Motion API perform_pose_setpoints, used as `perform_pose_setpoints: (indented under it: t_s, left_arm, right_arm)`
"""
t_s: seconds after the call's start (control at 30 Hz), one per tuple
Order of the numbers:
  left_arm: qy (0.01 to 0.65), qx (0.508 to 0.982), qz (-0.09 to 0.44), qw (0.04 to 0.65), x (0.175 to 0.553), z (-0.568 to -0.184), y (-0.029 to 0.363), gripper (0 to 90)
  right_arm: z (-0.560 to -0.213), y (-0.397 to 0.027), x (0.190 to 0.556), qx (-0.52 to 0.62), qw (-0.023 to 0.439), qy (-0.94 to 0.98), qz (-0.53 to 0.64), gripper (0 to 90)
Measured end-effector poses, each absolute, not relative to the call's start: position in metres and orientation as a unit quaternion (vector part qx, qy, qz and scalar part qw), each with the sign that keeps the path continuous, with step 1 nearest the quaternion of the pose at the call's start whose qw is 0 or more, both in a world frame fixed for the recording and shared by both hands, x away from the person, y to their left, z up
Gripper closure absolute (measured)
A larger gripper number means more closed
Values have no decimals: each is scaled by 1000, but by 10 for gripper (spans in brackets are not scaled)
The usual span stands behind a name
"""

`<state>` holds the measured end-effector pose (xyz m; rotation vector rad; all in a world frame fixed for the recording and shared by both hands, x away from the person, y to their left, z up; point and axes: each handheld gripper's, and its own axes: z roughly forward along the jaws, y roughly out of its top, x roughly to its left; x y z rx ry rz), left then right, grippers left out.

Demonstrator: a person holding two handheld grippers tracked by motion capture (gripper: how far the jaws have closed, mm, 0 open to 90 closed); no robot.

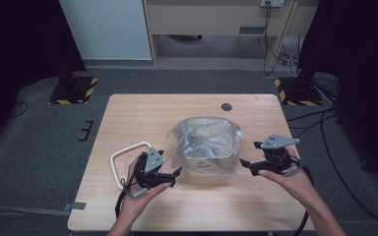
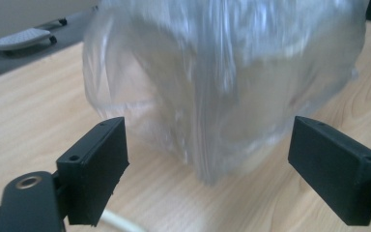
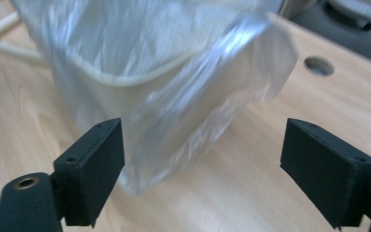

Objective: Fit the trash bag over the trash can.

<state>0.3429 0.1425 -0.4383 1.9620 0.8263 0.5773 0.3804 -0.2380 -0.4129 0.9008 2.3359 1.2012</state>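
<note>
Hands at the bottom edge hold both tongs, left (image 1: 176, 173) and right (image 1: 246, 164), spread wide and empty, flanking the bin (image 1: 207, 147) at centre frame (clear bag draped over its rim) on the counter (image 1: 128, 118), apparently just fitted.
</note>
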Motion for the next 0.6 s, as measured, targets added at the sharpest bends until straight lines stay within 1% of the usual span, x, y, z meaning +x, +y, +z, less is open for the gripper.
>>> perform_pose_setpoints:
  t_s: [0.1,0.13,0.17,0.2,0.27,0.33,0.47,0.6]
  left_arm:
    - [329,790,241,457,348,-426,136,128]
    - [326,790,243,459,350,-422,134,128]
    - [325,789,245,459,352,-419,132,129]
    - [324,789,246,461,354,-416,129,131]
    - [319,790,249,461,358,-409,124,146]
    - [315,789,252,463,361,-404,119,153]
    - [316,785,258,466,372,-398,112,182]
    - [326,781,261,464,380,-398,110,217]
  right_arm:
    - [-404,-235,390,328,188,815,439,223]
    - [-401,-234,393,332,191,811,442,262]
    - [-398,-234,395,332,189,809,447,320]
    - [-396,-232,398,332,190,808,449,342]
    - [-392,-229,402,336,193,805,449,415]
    - [-391,-226,407,339,200,804,445,446]
    - [-392,-221,417,348,197,802,445,457]
    - [-394,-216,424,359,181,798,449,419]
